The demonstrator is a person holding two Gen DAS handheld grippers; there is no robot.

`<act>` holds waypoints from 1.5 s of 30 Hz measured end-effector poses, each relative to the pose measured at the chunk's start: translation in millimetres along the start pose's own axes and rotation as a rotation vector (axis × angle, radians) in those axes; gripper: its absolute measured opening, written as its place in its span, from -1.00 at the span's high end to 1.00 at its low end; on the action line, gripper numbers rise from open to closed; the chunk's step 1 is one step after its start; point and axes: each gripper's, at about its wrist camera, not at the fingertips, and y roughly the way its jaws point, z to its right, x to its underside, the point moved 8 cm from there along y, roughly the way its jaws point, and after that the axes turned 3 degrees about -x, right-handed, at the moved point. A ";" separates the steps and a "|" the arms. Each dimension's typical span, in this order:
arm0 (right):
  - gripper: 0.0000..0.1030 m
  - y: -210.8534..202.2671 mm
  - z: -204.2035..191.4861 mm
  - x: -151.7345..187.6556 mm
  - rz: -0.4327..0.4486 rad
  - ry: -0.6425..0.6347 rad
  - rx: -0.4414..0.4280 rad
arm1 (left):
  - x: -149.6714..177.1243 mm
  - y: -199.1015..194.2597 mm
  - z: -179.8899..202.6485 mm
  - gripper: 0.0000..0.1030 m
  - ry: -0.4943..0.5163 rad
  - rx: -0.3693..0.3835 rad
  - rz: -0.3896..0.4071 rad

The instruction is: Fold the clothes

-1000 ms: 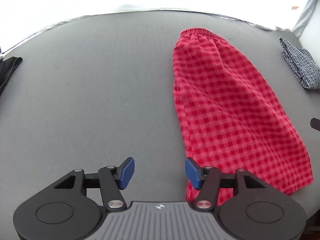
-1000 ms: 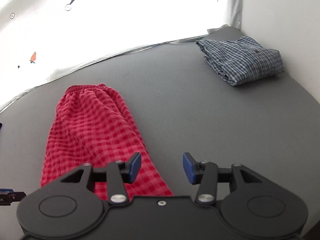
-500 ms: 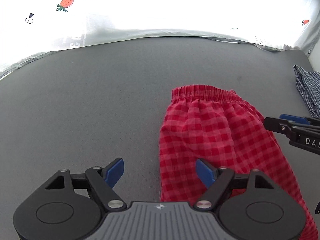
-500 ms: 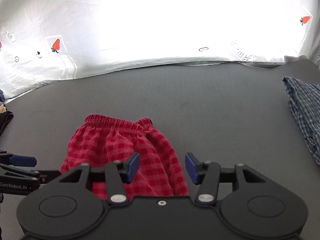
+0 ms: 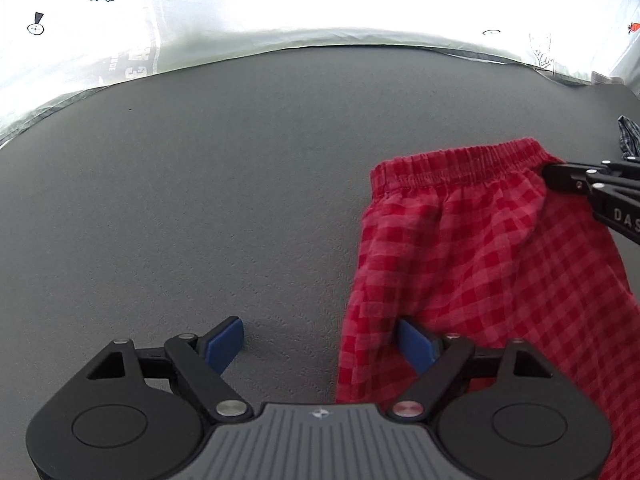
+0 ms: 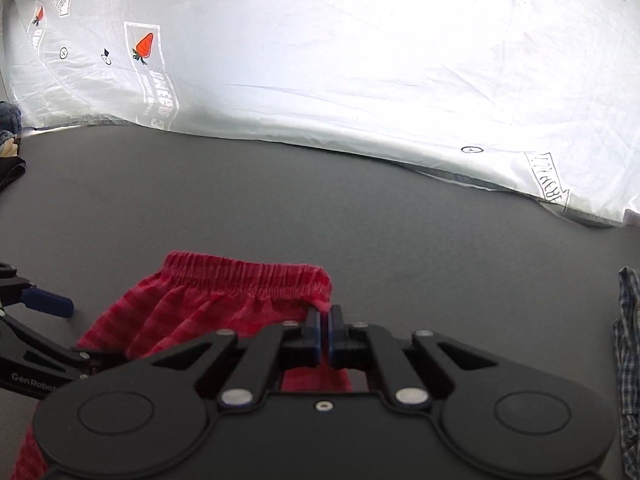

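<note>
- The red gingham shorts [image 5: 480,264] lay on the dark grey table [image 5: 200,200], elastic waistband [image 6: 248,276] toward the white printed backdrop [image 6: 360,80], the legs running back under both tools.
- The right gripper [image 6: 324,334] was clenched on the right-hand corner of that waistband — its blue pads pressed together with a nip of red cloth between them.
- The left gripper [image 5: 320,344] stood spread wide and held nothing; its right pad sat against the left edge of the shorts below the waist, its left pad over bare table.
- Handling, as a judgement: thin woven cloth, light and limp, so it would sag and drag from a single held point. The gathered elastic gave the firmest purchase, being thicker and less likely to slip than the plain weave.
- The matching hold for the left tool looked to be the waistband's left corner [image 5: 380,172], so the edge could travel level.
- No containers showed. A blue checked garment [image 6: 626,360] lay at the right edge of the table, well apart; whether folded could not be told here.
</note>
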 end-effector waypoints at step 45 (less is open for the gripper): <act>-0.33 -217.1 -19.6 258.6 -0.195 0.718 0.090 | 235.1 -134.2 1.3 -0.16 -0.183 0.363 -0.055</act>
